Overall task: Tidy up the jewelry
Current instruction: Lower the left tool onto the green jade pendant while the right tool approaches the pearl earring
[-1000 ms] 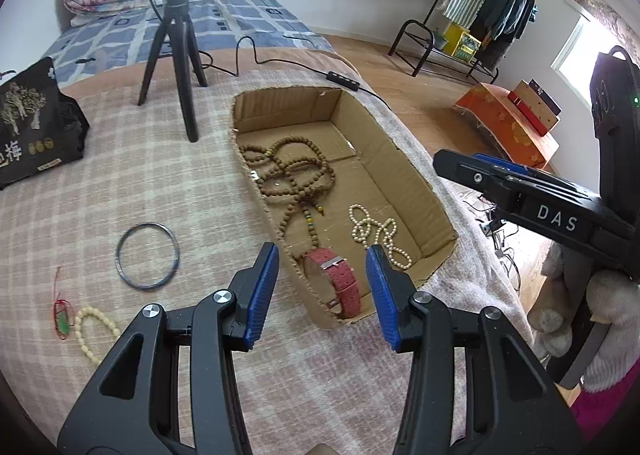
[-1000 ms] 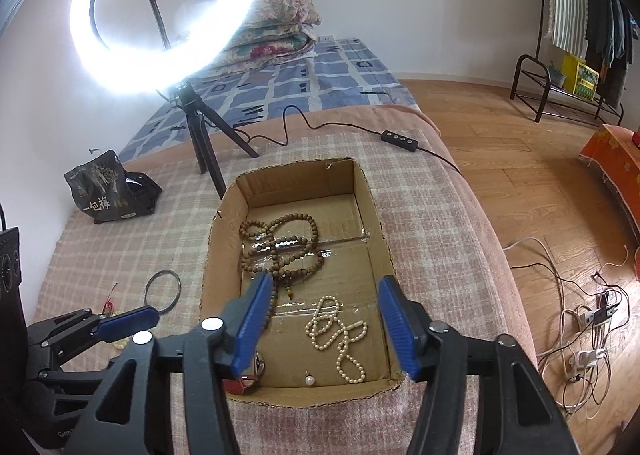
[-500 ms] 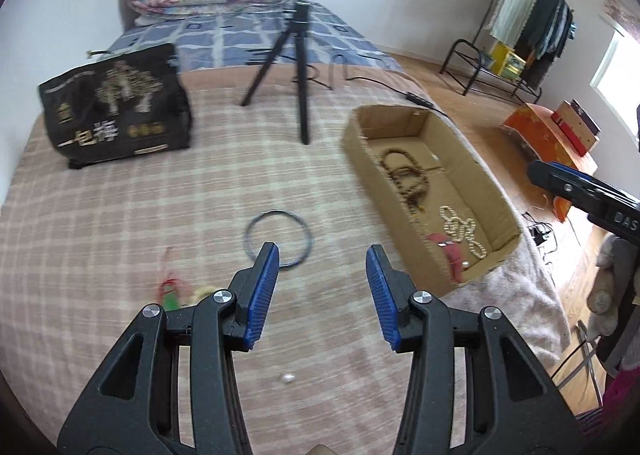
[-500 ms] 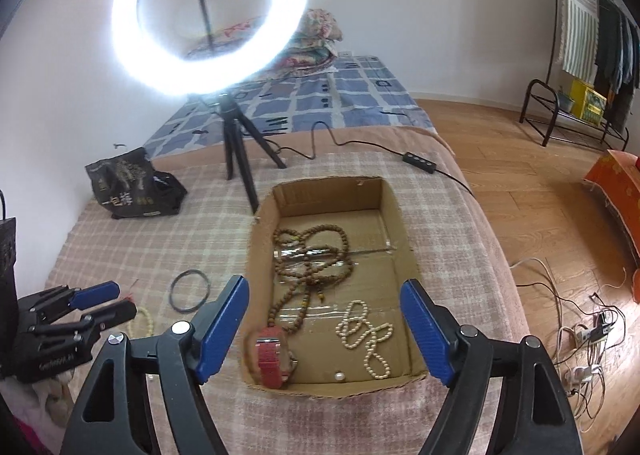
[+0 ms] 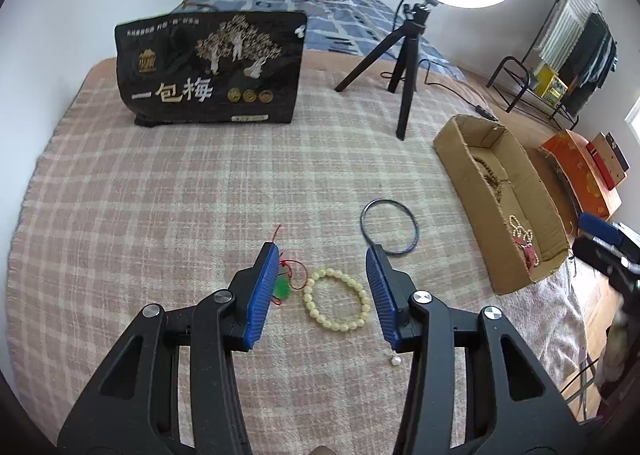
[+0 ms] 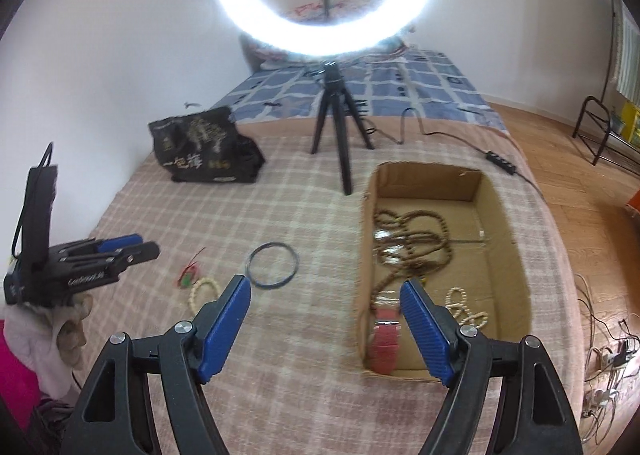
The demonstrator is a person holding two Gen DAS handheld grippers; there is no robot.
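Note:
My left gripper (image 5: 322,251) hangs open over the plaid blanket. A cream bead bracelet (image 5: 338,329) lies on the blanket between its fingers, untouched. A green pendant on red cord (image 5: 283,287) lies by the left pad, and a small pearl (image 5: 396,361) by the right finger. A dark bangle (image 5: 416,229) lies just beyond. My right gripper (image 6: 325,285) is wide open and empty, at the left wall of the cardboard box (image 6: 428,183). The box holds a brown bead necklace (image 6: 416,239), a red watch (image 6: 384,339) and a white pearl strand (image 6: 466,307).
A black snack bag (image 5: 208,71) stands at the back left. A ring light on its tripod (image 5: 404,67) stands behind the box, with its cable (image 6: 500,161) trailing right. The bed's edge drops to the wooden floor (image 6: 580,175) just right of the box.
My left gripper has swung left, from above the red watch in the box to above the bracelet and pendant. My right gripper's jaws have widened, and it has shifted left off the box.

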